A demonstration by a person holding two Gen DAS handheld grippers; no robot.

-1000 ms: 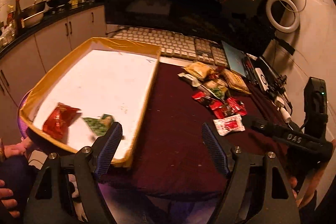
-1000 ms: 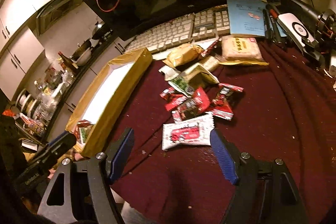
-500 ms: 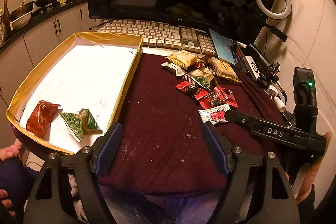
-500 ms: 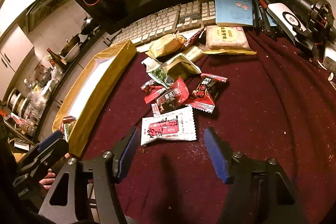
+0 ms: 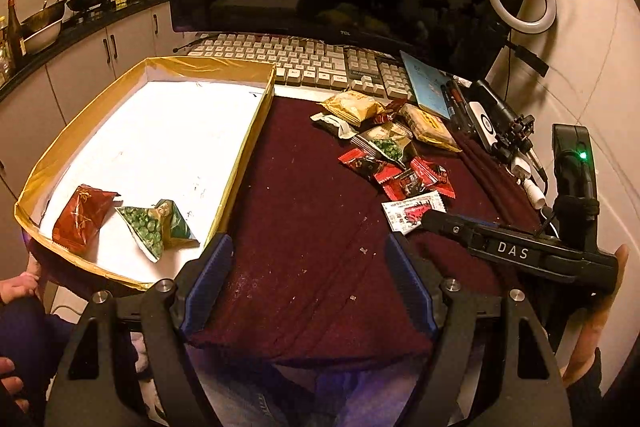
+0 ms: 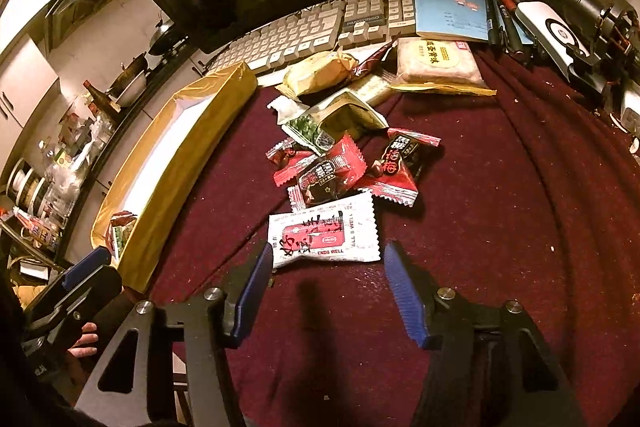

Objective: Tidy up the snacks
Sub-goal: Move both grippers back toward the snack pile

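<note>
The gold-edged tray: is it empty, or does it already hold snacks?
Not empty: the tray holds a red packet and a green pea packet.

White-red snack pkt [image 6: 324, 235], maroon cloth [image 6: 500, 187], gold-rimmed white tray [image 5: 160, 131], blue jaws.

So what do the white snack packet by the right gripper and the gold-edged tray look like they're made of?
White snack packet: likely glossy plastic film, judging by its crimped ends and sheen. Tray: probably cardboard, with shiny gold tape or foil along the walls and a matte white floor.
</note>
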